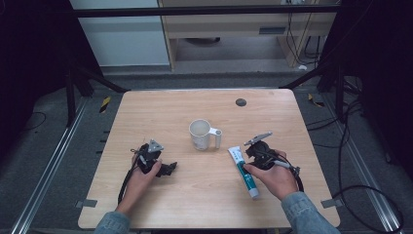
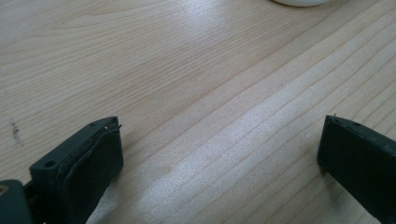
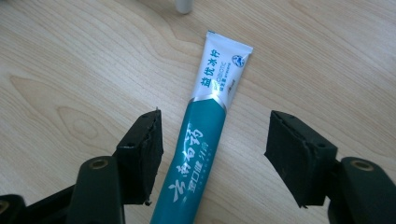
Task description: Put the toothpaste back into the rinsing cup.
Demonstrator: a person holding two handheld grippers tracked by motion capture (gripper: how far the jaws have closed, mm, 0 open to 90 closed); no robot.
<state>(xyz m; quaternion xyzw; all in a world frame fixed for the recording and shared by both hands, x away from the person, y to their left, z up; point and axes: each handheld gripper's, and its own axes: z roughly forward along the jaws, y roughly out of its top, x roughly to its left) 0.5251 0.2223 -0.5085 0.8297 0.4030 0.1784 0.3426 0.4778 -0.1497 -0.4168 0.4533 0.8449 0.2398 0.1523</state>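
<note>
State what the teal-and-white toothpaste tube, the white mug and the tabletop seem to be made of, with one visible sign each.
Teal-and-white toothpaste tube: probably soft plastic laminate, glossy, with a flat crimped end. White mug: likely glazed ceramic, smooth with thick walls. Pale wood-grain tabletop: wood or wood-look laminate; printed or real grain, satin sheen.

We see a white mug [image 1: 201,134] standing upright near the middle of the light wooden desk [image 1: 160,112], its handle turned toward the right of the high view. A small dark round spot [image 1: 240,102] sits on the desk near its far edge. Beyond the desk we make out a pale cabinet [image 1: 253,24] and cables [image 1: 350,141] trailing on the grey floor [image 1: 53,141].
</note>
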